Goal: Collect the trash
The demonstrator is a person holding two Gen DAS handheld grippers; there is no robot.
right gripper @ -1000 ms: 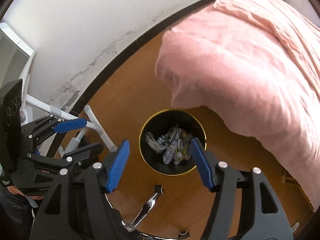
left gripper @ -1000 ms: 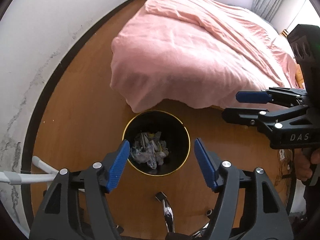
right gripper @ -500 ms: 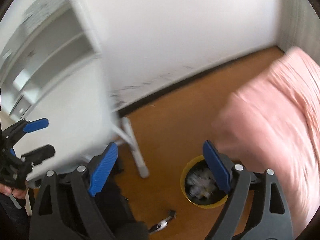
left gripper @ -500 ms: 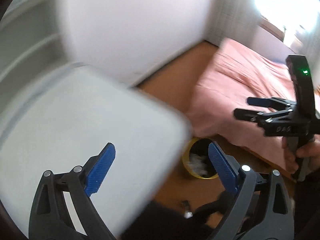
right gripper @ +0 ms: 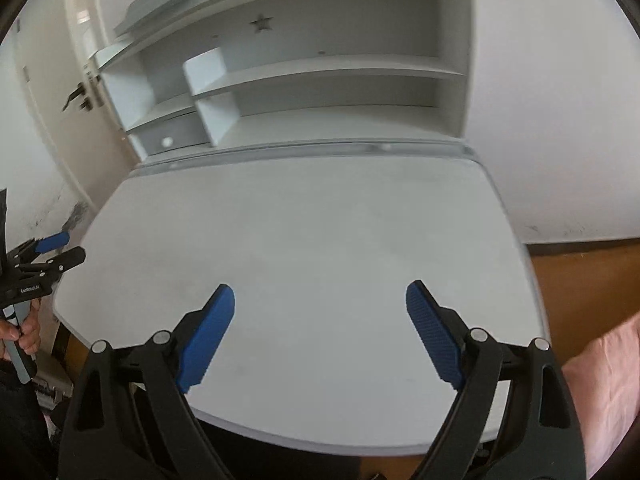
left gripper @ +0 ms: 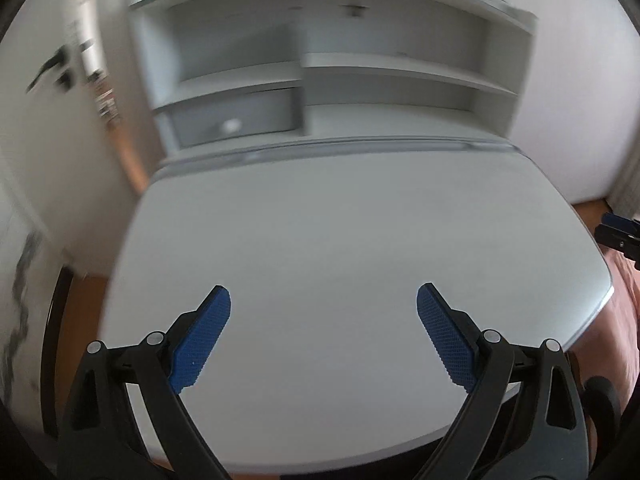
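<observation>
Both views look down on a bare white desk top (left gripper: pixel 320 240), also shown in the right wrist view (right gripper: pixel 304 240). No trash and no bin show in either view. My left gripper (left gripper: pixel 323 312) is open and empty above the desk's near part; it also shows at the left edge of the right wrist view (right gripper: pixel 56 248). My right gripper (right gripper: pixel 320 308) is open and empty above the desk; its tips show at the right edge of the left wrist view (left gripper: pixel 618 230).
White shelves (right gripper: pixel 320 80) stand at the back of the desk, with a small drawer (left gripper: pixel 232 120). A door with handle (right gripper: pixel 76 96) is at the left. Wooden floor (right gripper: pixel 588 276) and pink bedding (right gripper: pixel 600 380) lie to the right.
Both grippers swung up and left, away from the black bin of trash on the floor, to face the white desk. Both stayed open and empty.
</observation>
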